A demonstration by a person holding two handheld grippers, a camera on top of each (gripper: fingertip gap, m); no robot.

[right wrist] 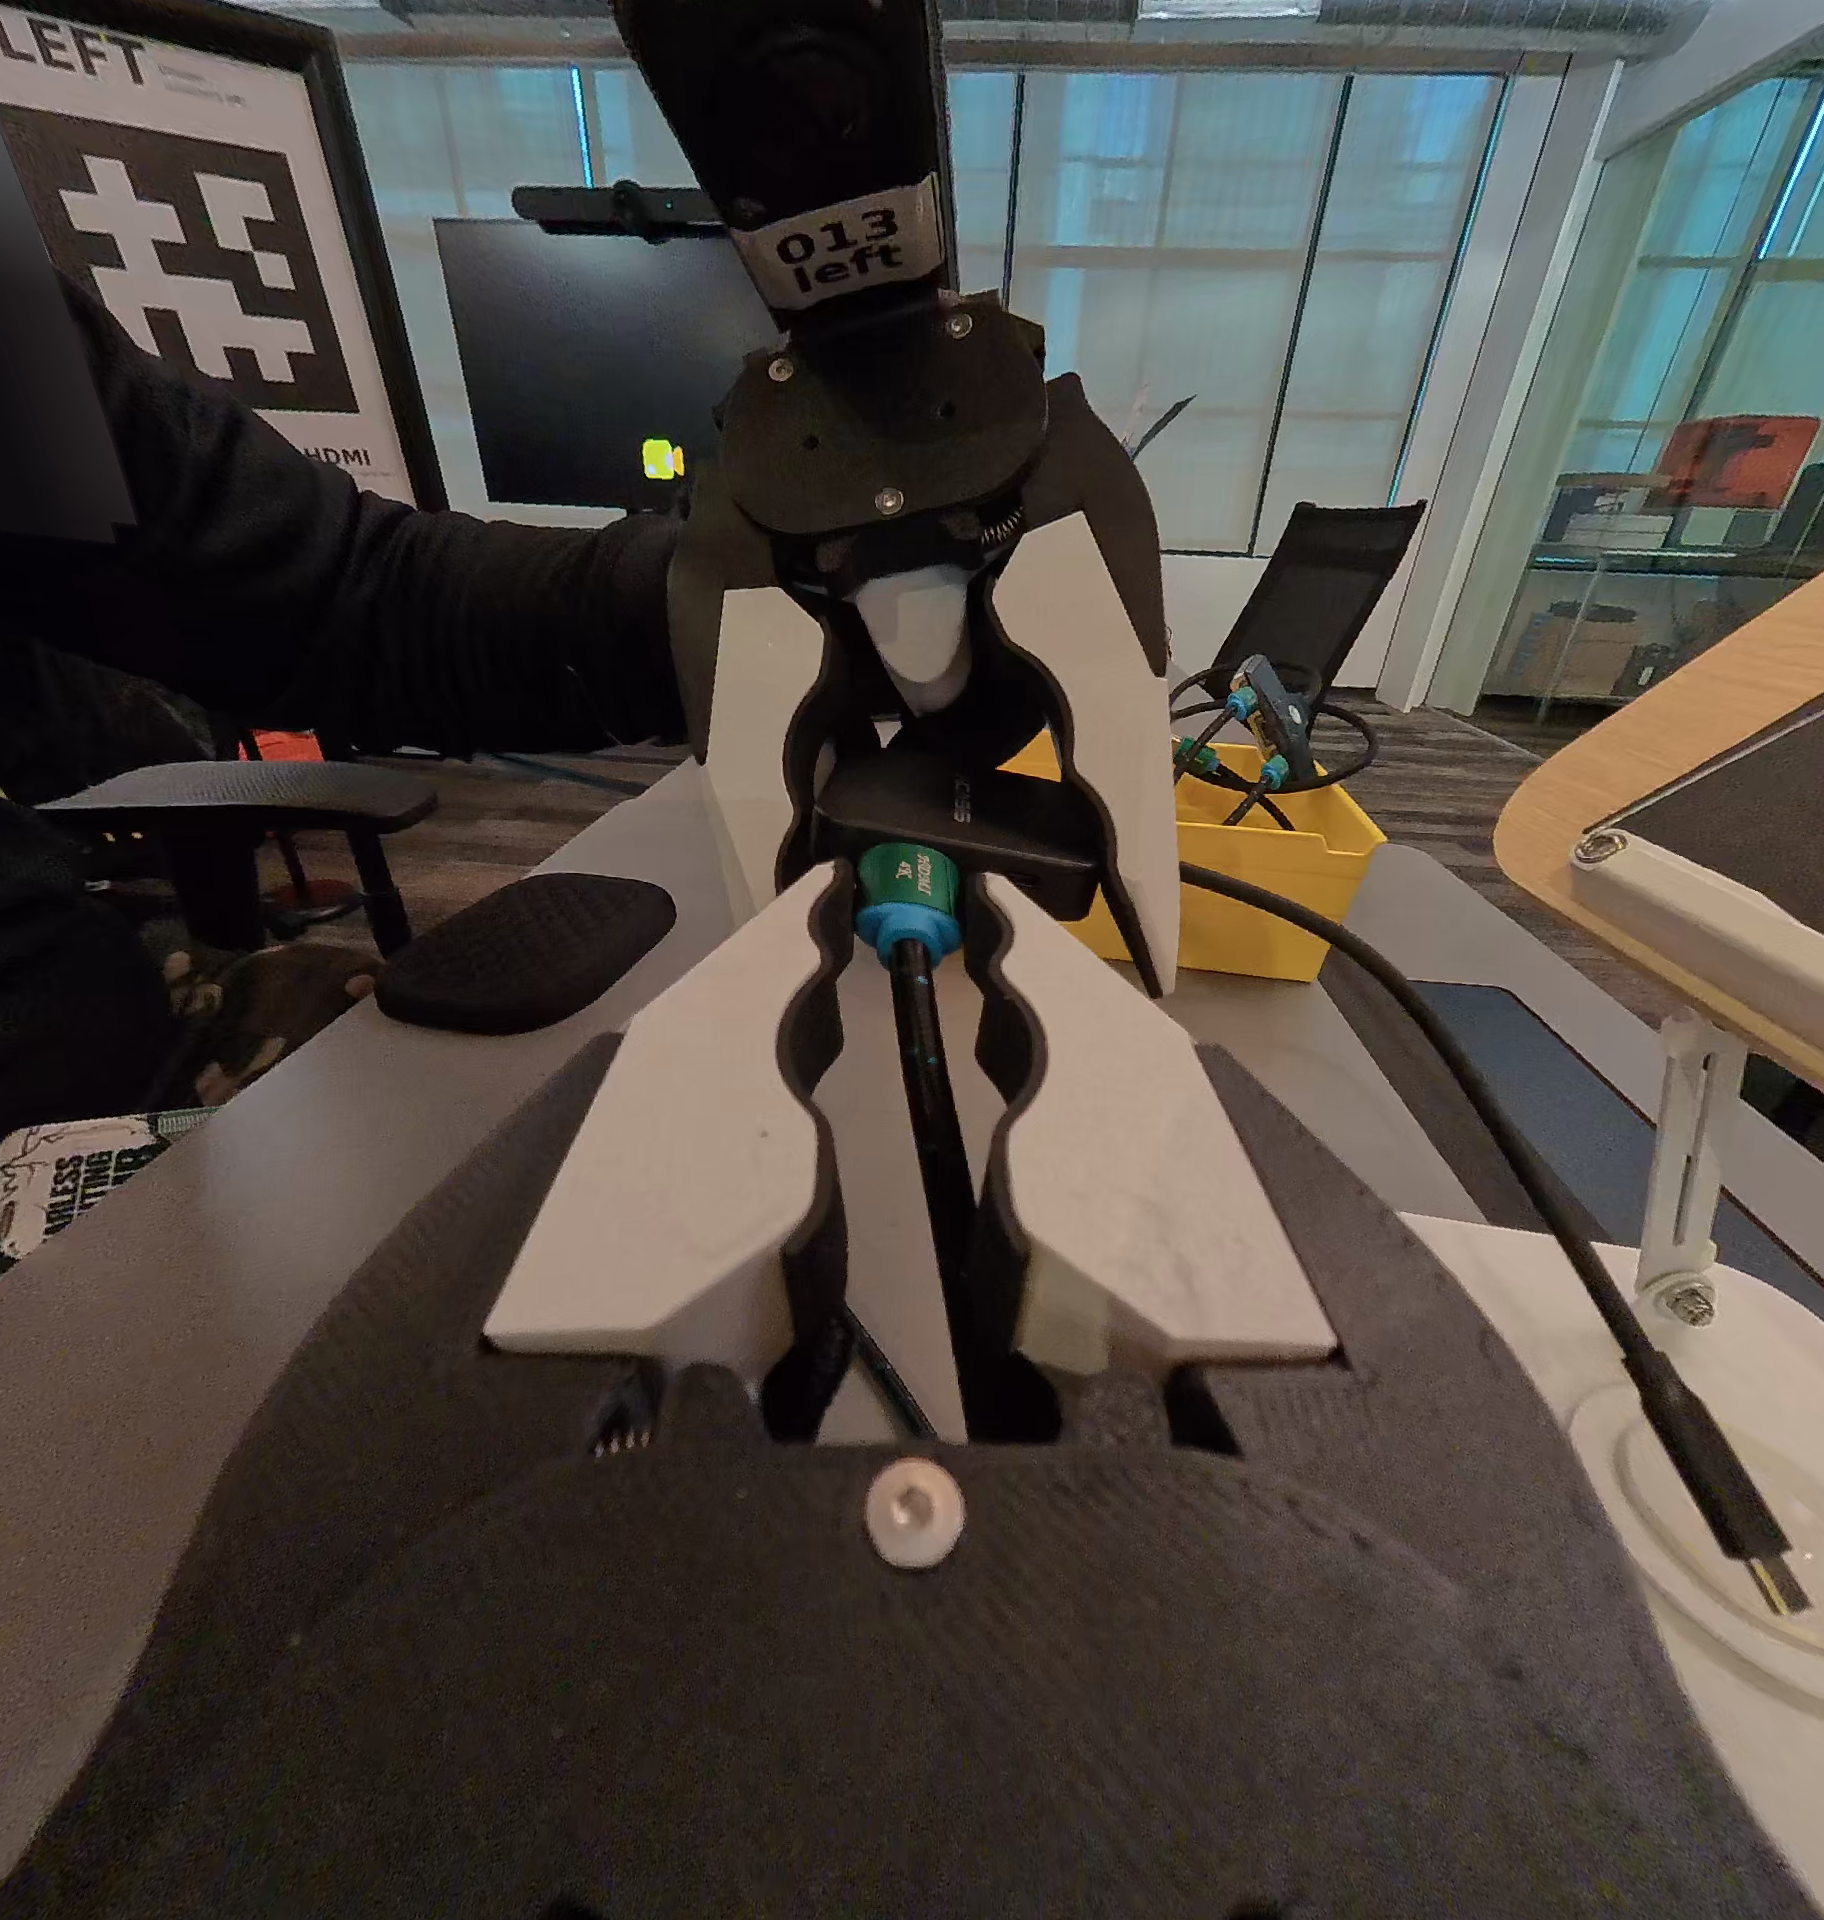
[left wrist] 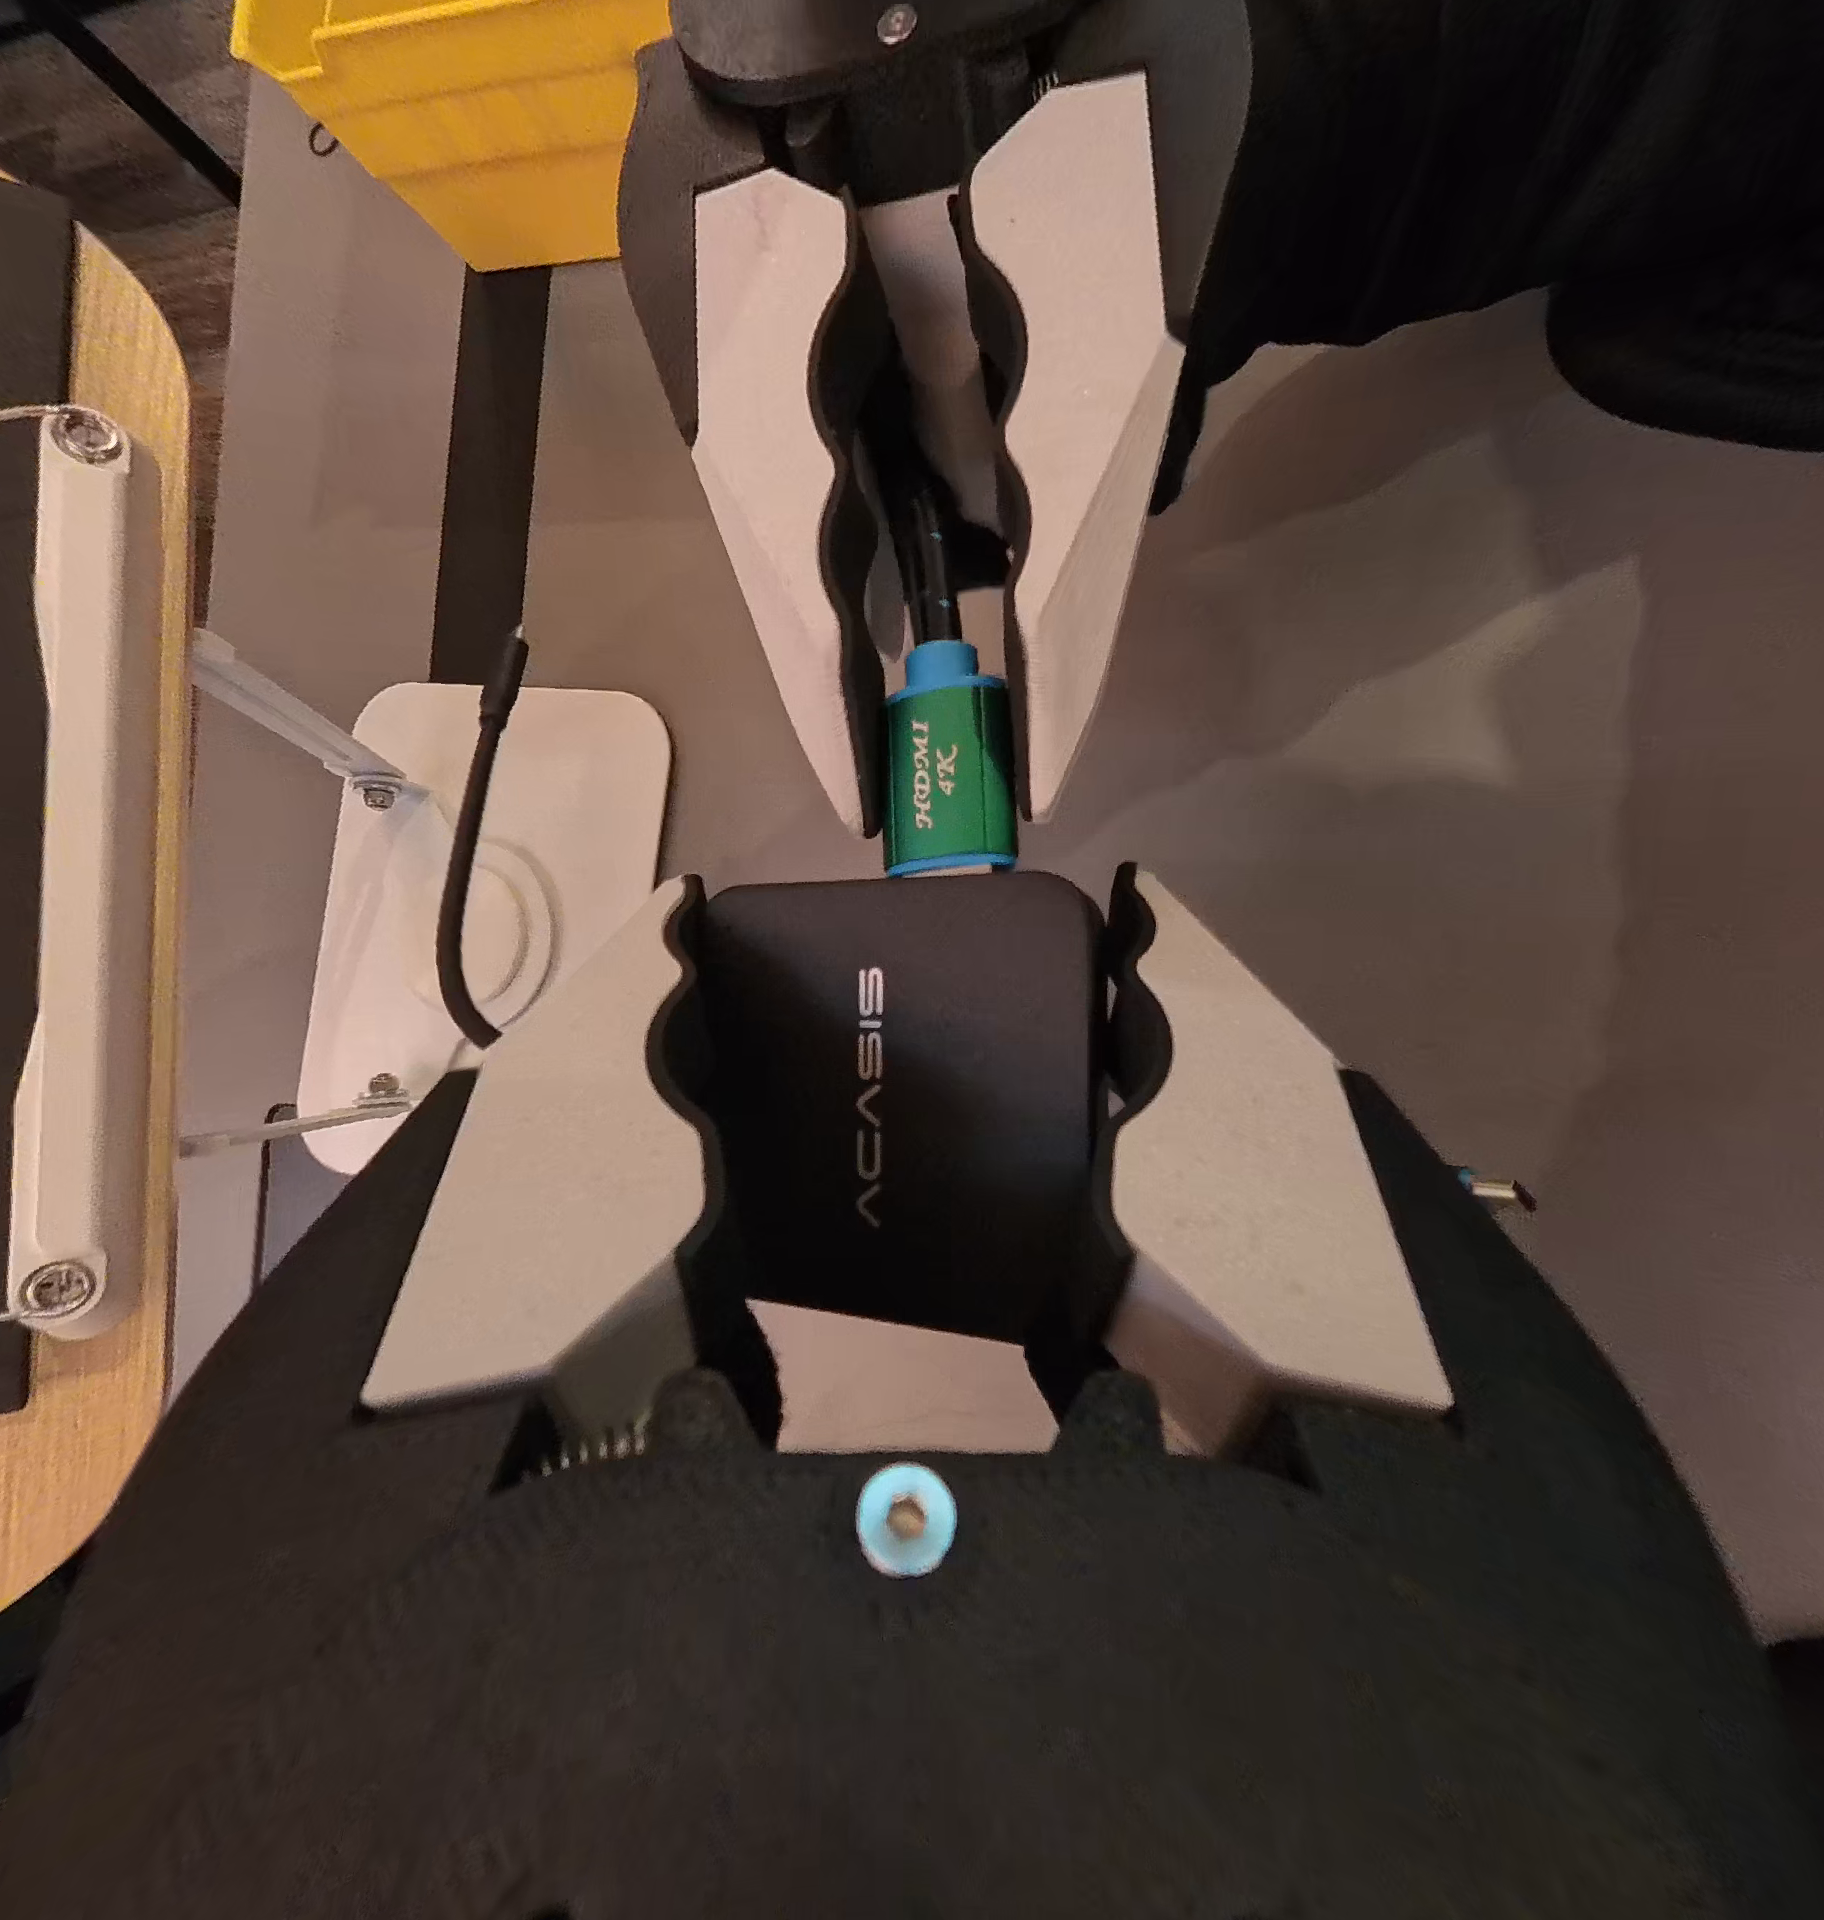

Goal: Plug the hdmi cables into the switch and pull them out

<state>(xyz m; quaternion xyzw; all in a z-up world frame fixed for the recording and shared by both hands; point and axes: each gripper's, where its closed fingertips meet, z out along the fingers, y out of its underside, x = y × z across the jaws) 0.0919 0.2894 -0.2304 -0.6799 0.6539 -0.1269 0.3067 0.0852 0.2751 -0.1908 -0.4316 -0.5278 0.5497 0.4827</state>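
Switch: one flat black rounded-rectangle HDMI switch box (left wrist: 892, 1101), matte top with pale lettering, held off the table between the fingers of the left gripper (left wrist: 900, 914), white wedge fingers with wavy black pads pressed against its two side edges. Also seen from the right wrist view, switch (right wrist: 949, 821) held level in mid-air.
HDMI plugs: one in use, green metal-sleeved plug with blue collar (left wrist: 947, 774), nose meeting the far edge of the switch; depth of seating not discernible. Black braided cable (right wrist: 929, 1091) trailing back between the right fingers.
Right gripper (right wrist: 903, 883): same white-and-black build, closed on the green plug's flanks.
Spare cables: at least three more blue-collared plugs in one yellow plastic bin (right wrist: 1261, 883).
One loose thin black cable (right wrist: 1459, 1122), gold-tipped connector lying on a white round-cornered base plate (right wrist: 1510, 1299).
Surface: pale grey tabletop (left wrist: 1407, 727); wooden-edged board on a white bracket (right wrist: 1666, 831) alongside.
Room: office with large windows, dark monitor (right wrist: 575, 364), black chair, framed black-and-white marker poster (right wrist: 181, 260).
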